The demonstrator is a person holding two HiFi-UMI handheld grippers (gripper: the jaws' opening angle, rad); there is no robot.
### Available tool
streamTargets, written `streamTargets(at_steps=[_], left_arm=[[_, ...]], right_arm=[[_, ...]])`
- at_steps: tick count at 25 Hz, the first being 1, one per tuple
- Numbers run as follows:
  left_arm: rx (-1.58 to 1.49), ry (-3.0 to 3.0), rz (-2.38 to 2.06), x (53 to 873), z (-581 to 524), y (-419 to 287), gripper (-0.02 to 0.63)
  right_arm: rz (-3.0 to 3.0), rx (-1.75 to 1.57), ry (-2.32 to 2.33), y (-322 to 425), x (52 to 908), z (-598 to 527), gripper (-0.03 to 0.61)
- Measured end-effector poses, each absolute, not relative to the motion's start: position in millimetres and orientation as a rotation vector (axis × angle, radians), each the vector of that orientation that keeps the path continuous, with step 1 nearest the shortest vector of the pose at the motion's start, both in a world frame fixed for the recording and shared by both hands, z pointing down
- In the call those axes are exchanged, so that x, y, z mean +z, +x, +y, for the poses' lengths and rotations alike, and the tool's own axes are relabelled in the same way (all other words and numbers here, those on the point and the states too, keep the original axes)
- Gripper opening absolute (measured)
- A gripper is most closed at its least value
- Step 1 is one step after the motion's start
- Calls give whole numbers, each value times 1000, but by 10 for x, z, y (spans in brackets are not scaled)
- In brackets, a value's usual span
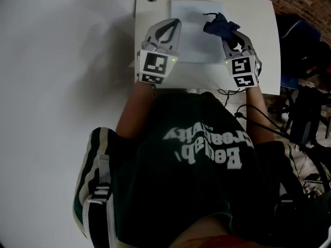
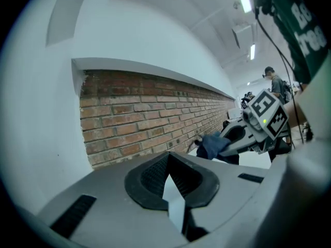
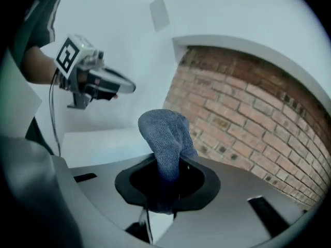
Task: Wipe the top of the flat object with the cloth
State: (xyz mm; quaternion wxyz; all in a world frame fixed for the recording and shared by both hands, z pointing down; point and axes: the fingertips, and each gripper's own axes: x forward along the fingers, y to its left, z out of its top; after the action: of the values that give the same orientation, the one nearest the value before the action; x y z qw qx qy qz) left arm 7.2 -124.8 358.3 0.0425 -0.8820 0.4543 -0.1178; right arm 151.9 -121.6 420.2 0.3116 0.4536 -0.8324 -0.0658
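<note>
Holding the blue cloth (image 1: pixel 219 25) clenched, the right gripper (image 1: pixel 231 35) is over the flat object (image 1: pixel 192 37) on the table (image 1: pixel 269 40), at its far right corner. The left gripper (image 1: pixel 175 24), jaws together and empty, is at its left edge. Wiping seems barely begun.

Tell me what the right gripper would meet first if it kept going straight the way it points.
Probably the brick wall past the table's far edge; the right gripper, shut on the cloth, points at it, cloth leading. Depth is unclear.

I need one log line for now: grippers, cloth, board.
left gripper: shut, empty | right gripper: shut on cloth | cloth: over far right part of board, contact unclear
</note>
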Motion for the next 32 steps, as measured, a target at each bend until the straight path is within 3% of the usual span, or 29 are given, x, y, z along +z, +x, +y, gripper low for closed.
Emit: streamTargets(at_steps=[7,32], left_arm=[[-258,-2609,1454,3011,-1300,-12,-3],[-159,-2575,1509,2963,-1273,-112,-3]], right_arm=[[-2447,-226,1612,1599,3125,-1327,58],[-2449,-362,1670,1537,2988,-1217,57]])
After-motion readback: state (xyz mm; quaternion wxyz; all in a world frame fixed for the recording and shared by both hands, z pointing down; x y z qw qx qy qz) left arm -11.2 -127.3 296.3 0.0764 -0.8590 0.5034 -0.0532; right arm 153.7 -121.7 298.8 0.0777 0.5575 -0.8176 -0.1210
